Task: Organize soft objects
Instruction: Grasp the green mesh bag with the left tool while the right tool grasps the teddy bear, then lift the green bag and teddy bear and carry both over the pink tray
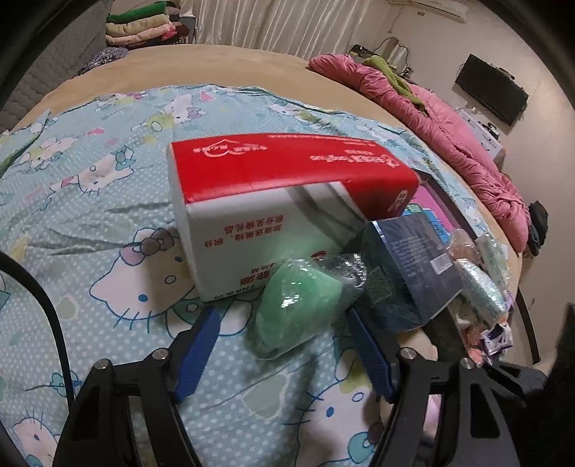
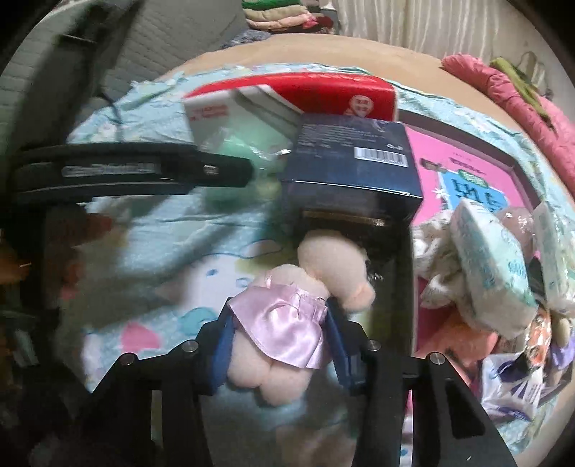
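Observation:
In the left wrist view a green soft lump in clear wrap (image 1: 298, 305) lies on the Hello Kitty sheet (image 1: 90, 186), against a red and white tissue pack (image 1: 287, 186). My left gripper (image 1: 281, 312) is open, one blue finger on each side of the lump. The left finger stands clear of it and the right fingertip is close to its edge. In the right wrist view my right gripper (image 2: 280, 305) is shut on a pale plush doll in a pink satin skirt (image 2: 280, 327). The doll's head reaches toward a dark blue box (image 2: 352, 158).
The dark blue box (image 1: 413, 262) leans beside the tissue pack (image 2: 287, 97). A pink picture book (image 2: 467, 161), small tissue packets (image 2: 492, 258) and loose cloth pile up at the right. A pink quilt (image 1: 449, 118) lies along the far bed edge. Folded blankets (image 1: 140, 25) are stacked behind.

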{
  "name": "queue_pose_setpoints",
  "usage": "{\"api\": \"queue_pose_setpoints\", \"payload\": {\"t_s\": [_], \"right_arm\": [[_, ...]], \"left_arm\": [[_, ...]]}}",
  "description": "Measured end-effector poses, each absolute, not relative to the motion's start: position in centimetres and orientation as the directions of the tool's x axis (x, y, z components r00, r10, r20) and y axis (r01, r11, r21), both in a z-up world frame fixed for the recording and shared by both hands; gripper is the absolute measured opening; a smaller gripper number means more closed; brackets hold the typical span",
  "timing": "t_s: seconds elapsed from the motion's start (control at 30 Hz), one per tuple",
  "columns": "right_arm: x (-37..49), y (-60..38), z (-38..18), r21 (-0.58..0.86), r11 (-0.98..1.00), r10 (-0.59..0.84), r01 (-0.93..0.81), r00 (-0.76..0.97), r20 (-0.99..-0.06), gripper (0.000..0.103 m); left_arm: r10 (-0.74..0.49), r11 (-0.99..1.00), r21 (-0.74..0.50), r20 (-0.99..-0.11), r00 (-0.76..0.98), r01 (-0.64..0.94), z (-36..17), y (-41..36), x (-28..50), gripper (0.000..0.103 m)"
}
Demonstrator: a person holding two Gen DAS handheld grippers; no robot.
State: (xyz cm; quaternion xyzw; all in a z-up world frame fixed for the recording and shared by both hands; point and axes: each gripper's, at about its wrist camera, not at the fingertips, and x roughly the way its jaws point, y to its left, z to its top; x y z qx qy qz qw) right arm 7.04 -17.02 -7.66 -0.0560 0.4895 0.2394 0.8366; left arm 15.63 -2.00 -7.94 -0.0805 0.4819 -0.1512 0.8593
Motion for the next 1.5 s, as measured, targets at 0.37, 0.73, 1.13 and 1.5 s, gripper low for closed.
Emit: {"api": "queue_pose_setpoints", "payload": {"t_s": [0.37,0.73,1.13,1.5], "right_arm": [[6.2,-15.3,-7.7,0.166,0.847,0.389,-0.505,0.376,-0.841,0.048],[6.8,-15.5,-8.1,0.185,0.852,0.396,-0.49,0.373,-0.839,0.047],[4.8,-18.1,-3.7,0.252,0.812,0.512,-0.526,0.435,-0.741,0.046],[4.2,-18.7,0.3,0.258,0.807,0.554,-0.53,0.532,-0.64,0.046]], "left_arm": [[-0.384,0.923,-0.336,-0.811,0.441,0.185,-9.5,-2.8,16.5,0.046],[-0.352,0.935,-0.282,-0.802,0.483,0.213,-7.6,-3.1,14.5,0.038],[-0.26,0.965,-0.193,-0.77,0.582,0.176,-2.1,-1.9,10.0,0.038],[-0.221,0.975,-0.177,-0.732,0.645,0.133,2.1,-1.3,7.8,0.038]]}}
